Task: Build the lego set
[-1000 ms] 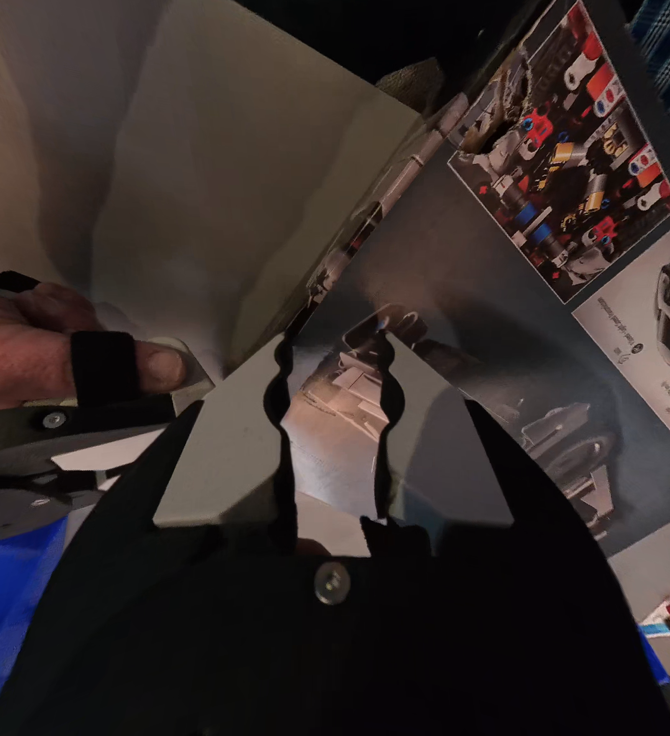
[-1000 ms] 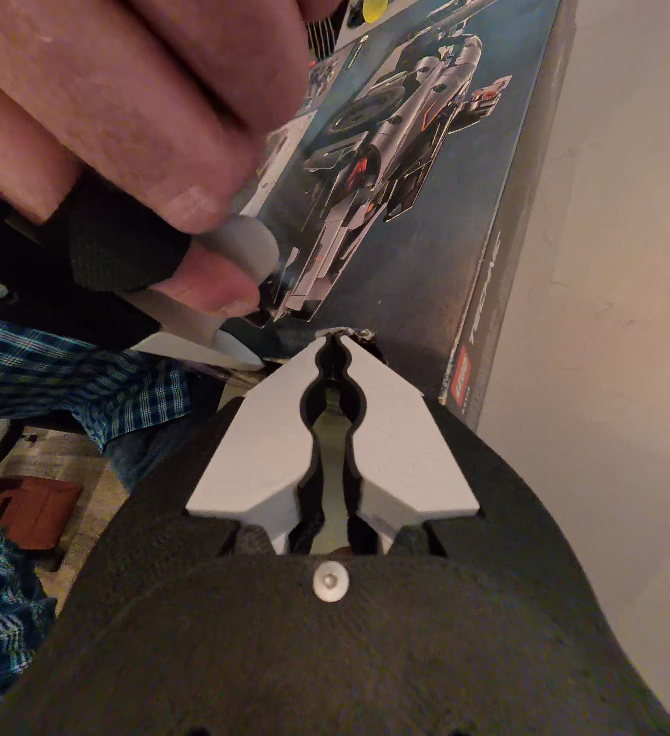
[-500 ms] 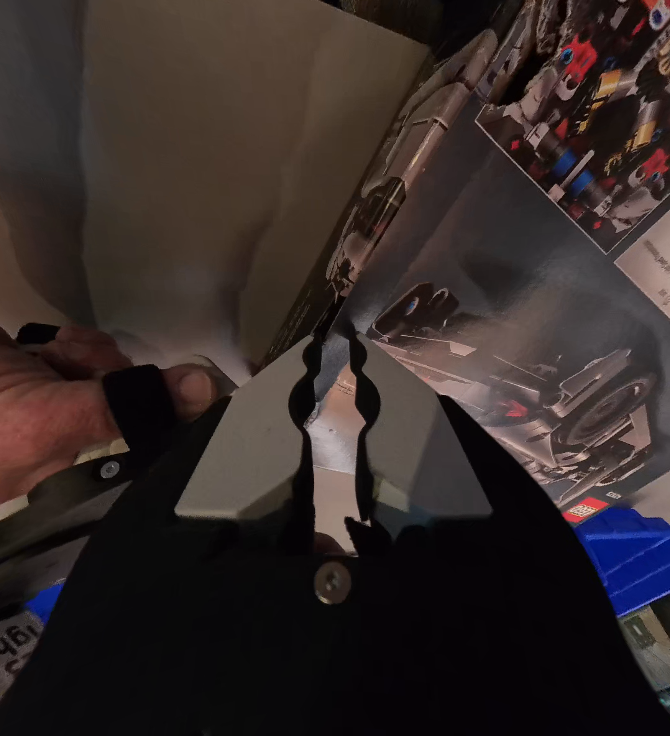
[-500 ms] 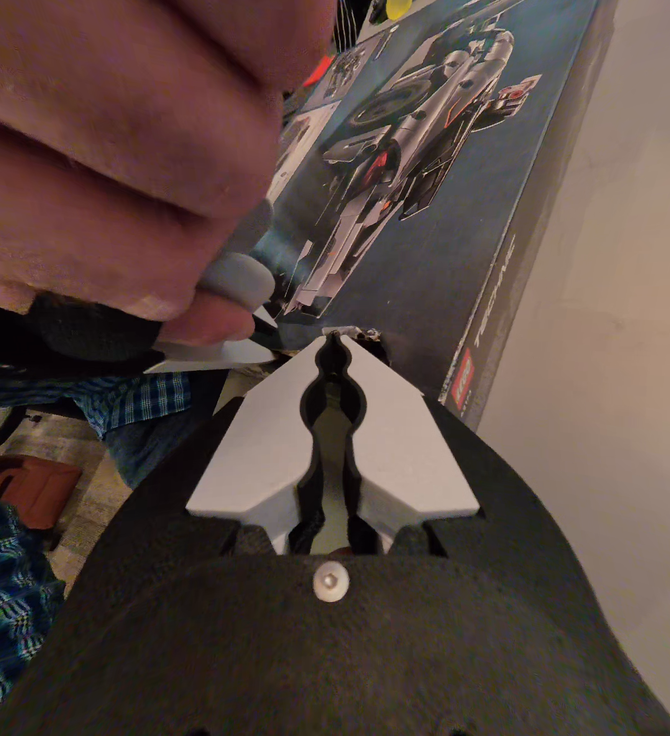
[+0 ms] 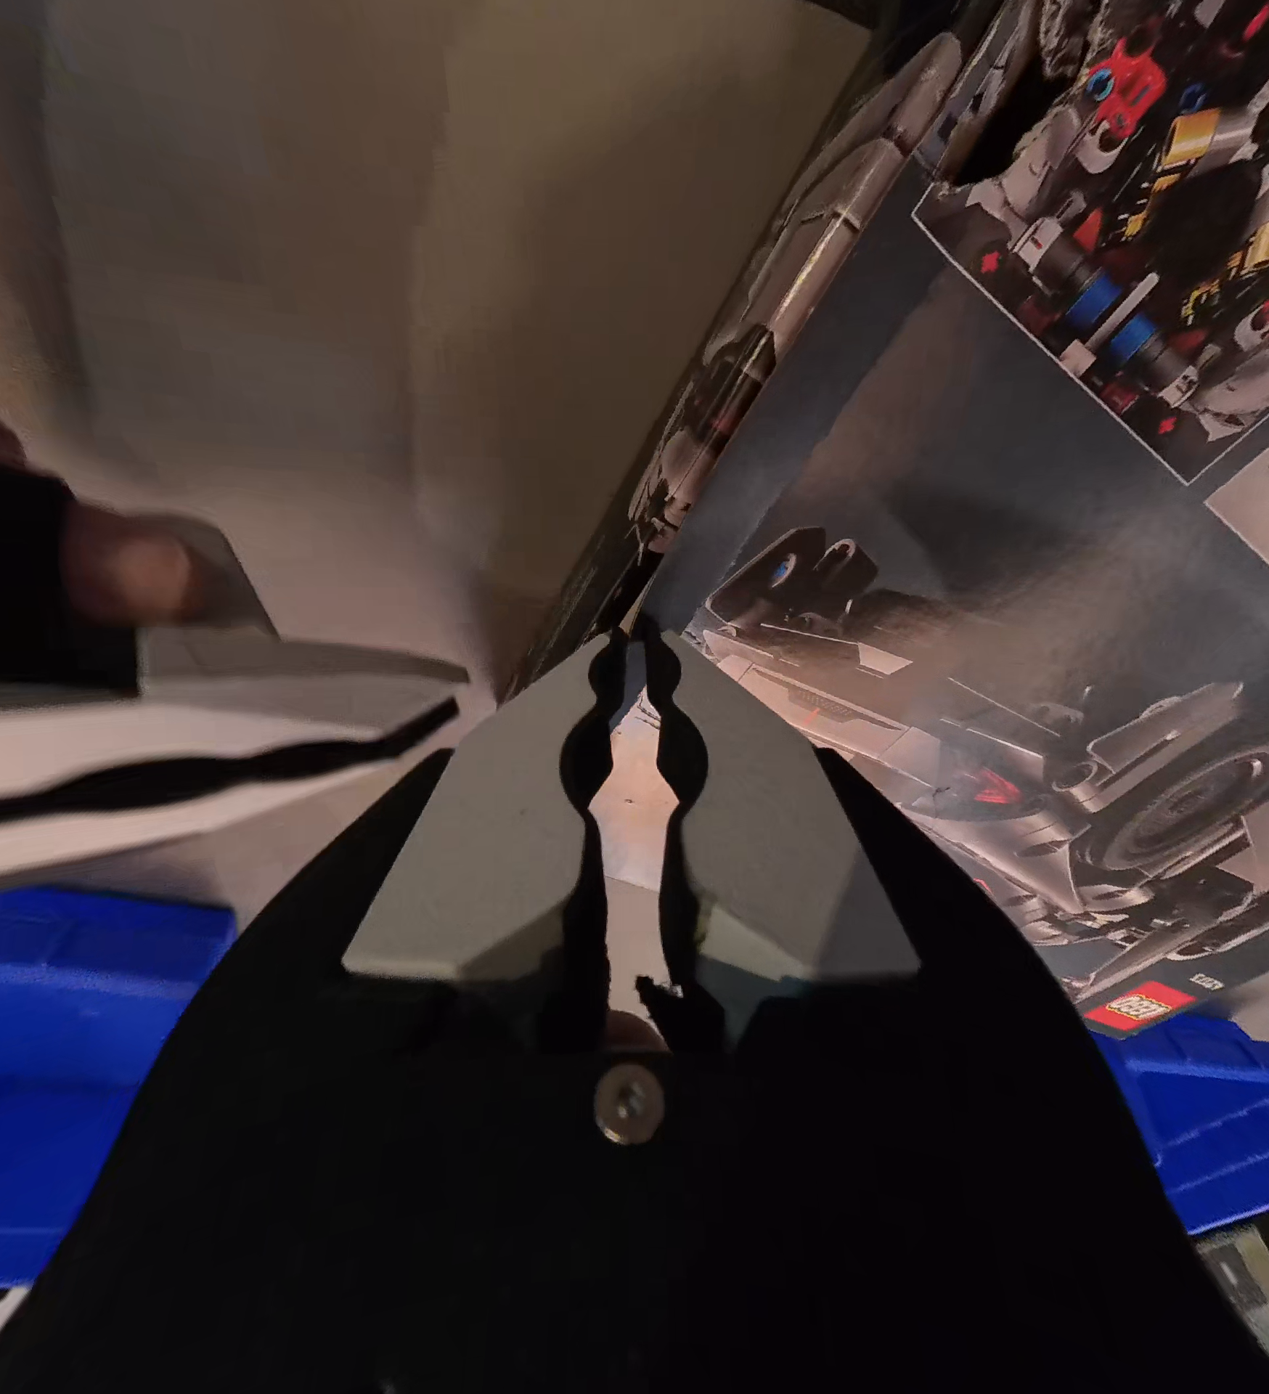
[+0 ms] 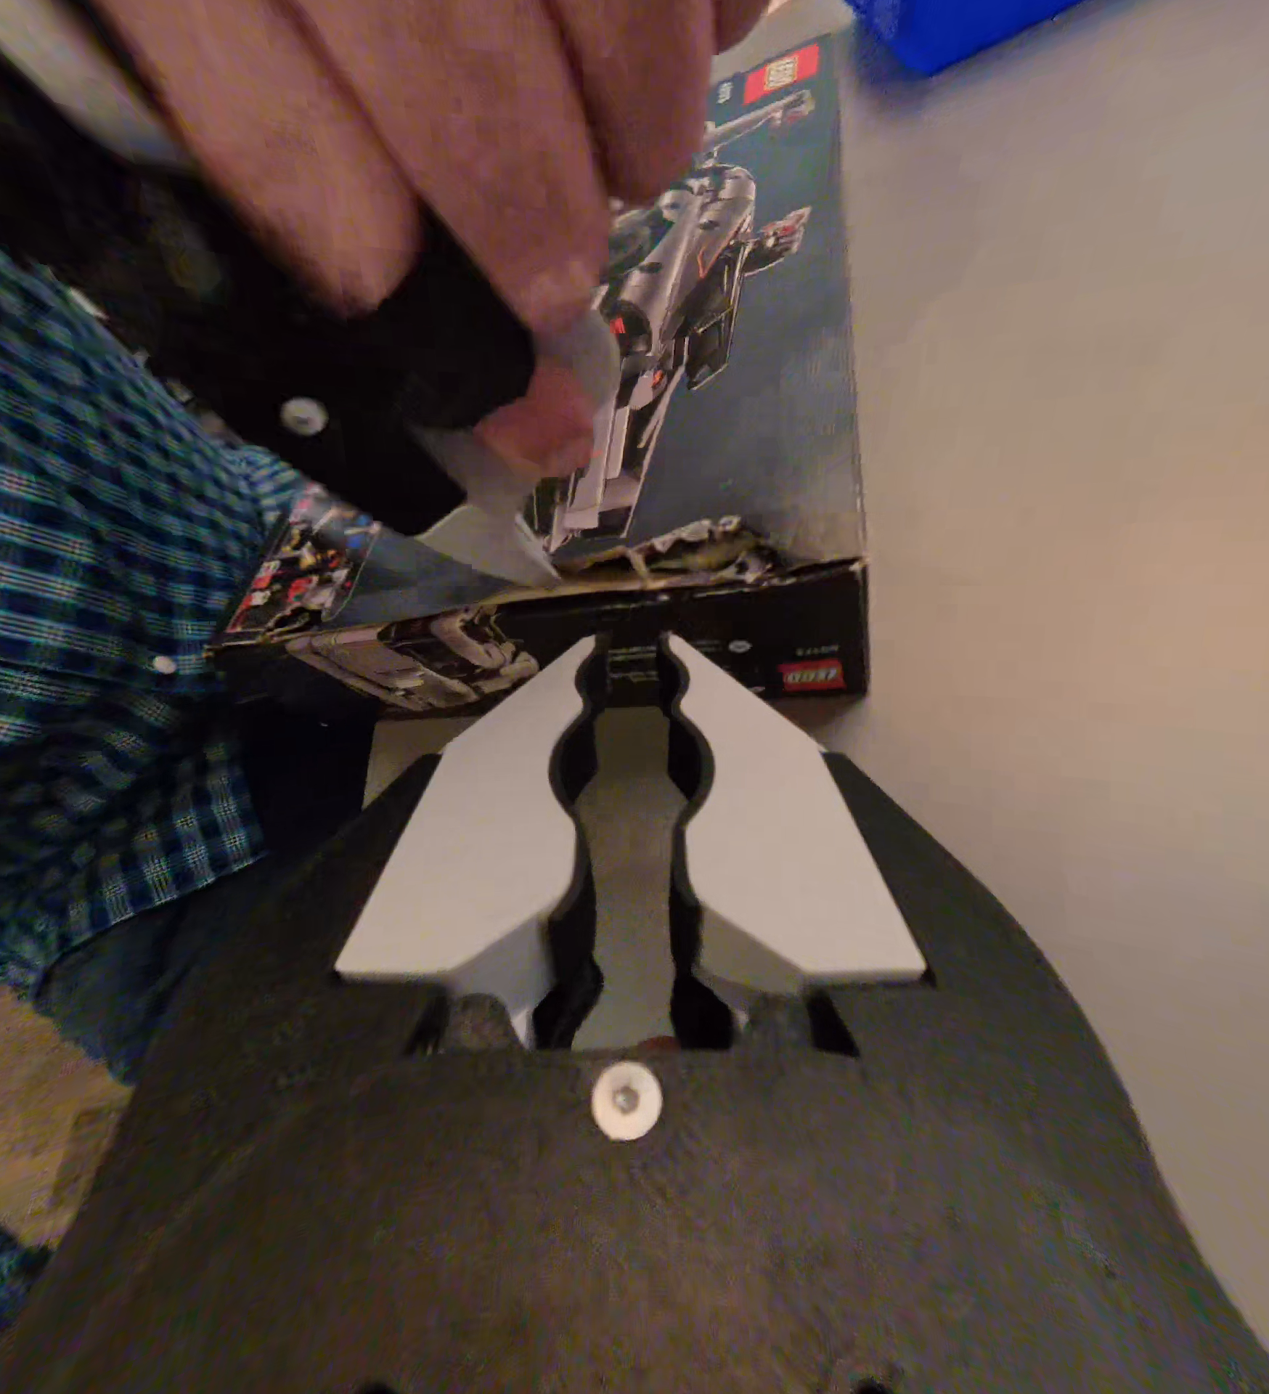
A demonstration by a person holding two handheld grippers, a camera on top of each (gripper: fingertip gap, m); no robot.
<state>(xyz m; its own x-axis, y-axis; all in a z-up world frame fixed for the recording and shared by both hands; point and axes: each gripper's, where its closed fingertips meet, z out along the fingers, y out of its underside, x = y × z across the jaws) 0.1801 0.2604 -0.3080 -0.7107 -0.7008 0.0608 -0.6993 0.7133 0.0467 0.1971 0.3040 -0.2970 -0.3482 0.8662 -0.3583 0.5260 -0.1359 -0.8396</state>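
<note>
The lego box (image 5: 993, 603) is dark blue with a grey car printed on it and lies flat on the table. It also shows in the right wrist view (image 6: 782, 377), with a torn cardboard edge (image 6: 692, 547) along its near top rim. My left gripper (image 5: 633, 634) is closed to a thin gap on that rim at the box's corner. Its white fingertip (image 6: 522, 547) touches the torn edge in the right wrist view. My right gripper (image 6: 631, 641) is open and empty, just in front of the box's black end face. It appears blurred in the left wrist view (image 5: 454, 701).
A blue bin (image 5: 51, 1056) sits under the grippers and another blue part (image 5: 1220, 1116) is on the right. A blue corner (image 6: 941, 30) shows far off. The grey table (image 6: 1069, 528) runs right of the box. A hand (image 6: 428, 151) and a plaid sleeve (image 6: 51, 603) are on the left. My right fingertips sit around 5 centimeters from my left ones.
My left jaws have closed from wide open to a thin gap on the box's rim. My right gripper has opened and drawn back from the torn edge to the end face.
</note>
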